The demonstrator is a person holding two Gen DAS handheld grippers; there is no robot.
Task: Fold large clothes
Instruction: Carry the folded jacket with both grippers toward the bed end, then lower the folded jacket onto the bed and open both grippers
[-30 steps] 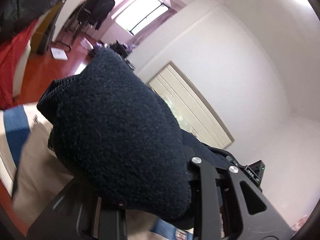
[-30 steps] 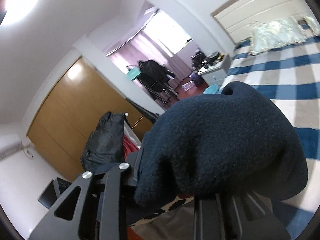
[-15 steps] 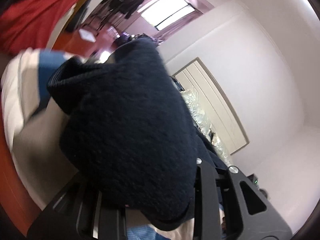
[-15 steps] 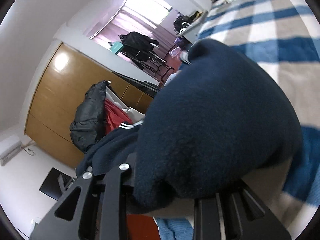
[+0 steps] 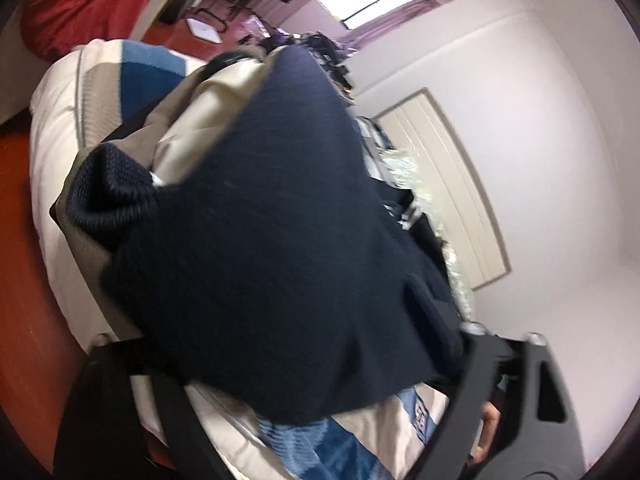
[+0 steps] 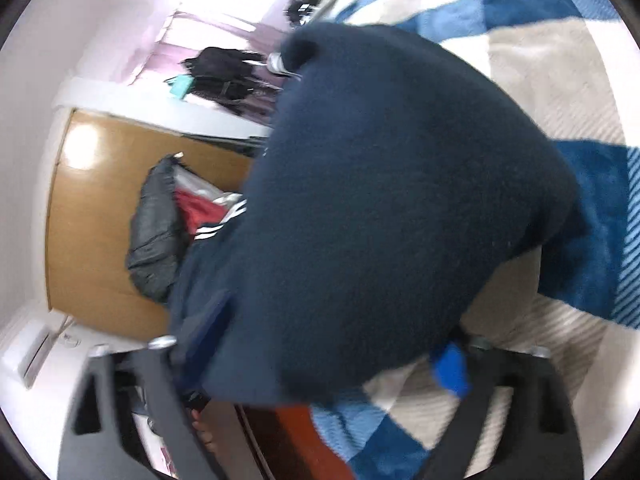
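Observation:
A dark navy fleece garment (image 5: 272, 240) fills the middle of the left wrist view and bulges over the fingers of my left gripper (image 5: 320, 392), which is shut on it. A ribbed cuff (image 5: 108, 188) sticks out at its left. The same navy garment (image 6: 392, 216) fills the right wrist view, where my right gripper (image 6: 320, 372) is shut on it. A blue pad (image 6: 452, 368) shows at the right finger. The garment hangs above a bed with a blue, white and beige checked cover (image 6: 560, 92). The fingertips of both grippers are hidden by cloth.
A red garment (image 5: 92, 4) and a black jacket (image 6: 156, 232) lie piled by a wooden wardrobe (image 6: 92, 208). The red floor (image 5: 24, 288) runs along the bed's edge (image 5: 52, 168). A clothes rack (image 6: 224, 76) stands by the window. A white door (image 5: 452, 184) is behind the bed.
Both grippers have tilted downward toward the bed with the garment. The bed cover now fills more of each view and the garment has spread out.

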